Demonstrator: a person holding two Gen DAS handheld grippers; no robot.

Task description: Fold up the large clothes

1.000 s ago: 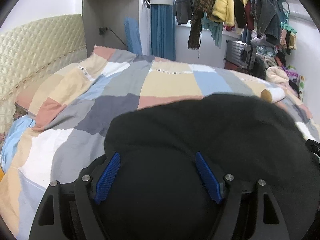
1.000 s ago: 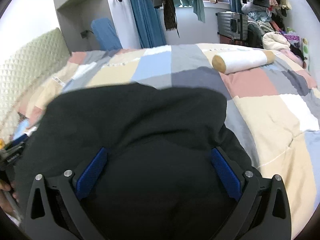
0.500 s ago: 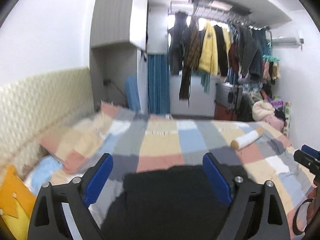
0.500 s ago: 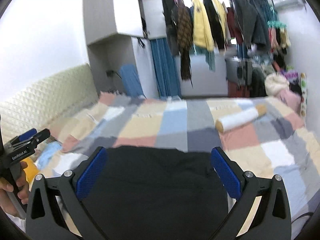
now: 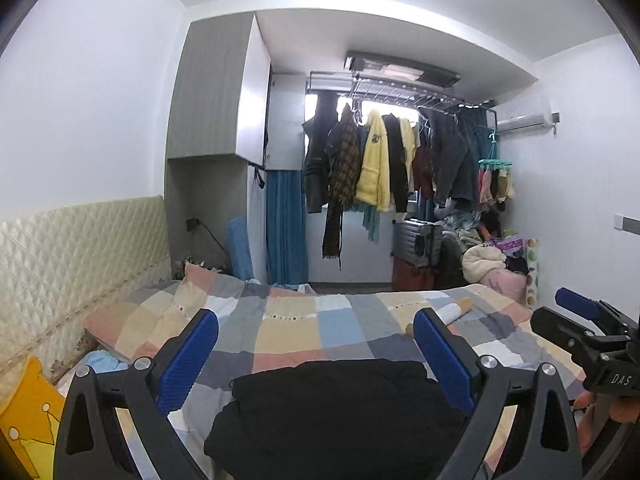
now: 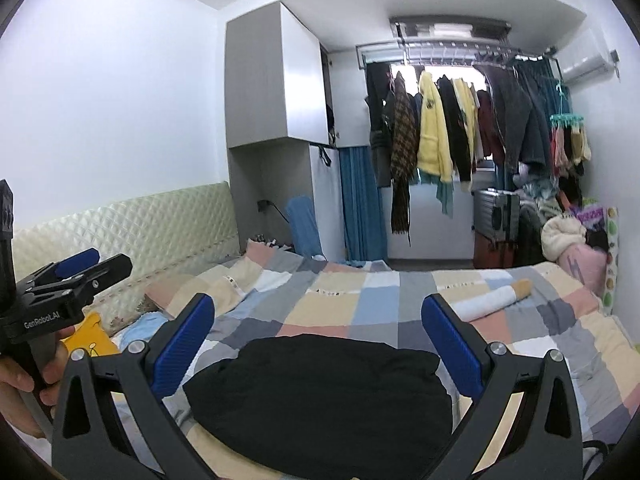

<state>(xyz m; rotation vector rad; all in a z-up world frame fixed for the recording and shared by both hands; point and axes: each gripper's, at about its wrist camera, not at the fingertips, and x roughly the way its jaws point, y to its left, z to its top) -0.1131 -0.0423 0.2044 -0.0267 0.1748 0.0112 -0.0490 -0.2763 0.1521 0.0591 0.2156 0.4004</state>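
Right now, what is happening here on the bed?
A person holds a gripper in each hand above a black garment that lies bunched on the patchwork quilt. The left gripper and the right gripper are both open and hold nothing. The garment looks folded, or nearly so.

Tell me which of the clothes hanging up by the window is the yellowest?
The bright yellow hooded jacket, hanging near the middle of the rack. Most of its neighbours are dark: black, grey or brown-checked. One paler yellow top hangs just right of it.

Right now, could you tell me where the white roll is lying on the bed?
In both views the white roll lies on the patchwork quilt, right of and beyond the black garment.
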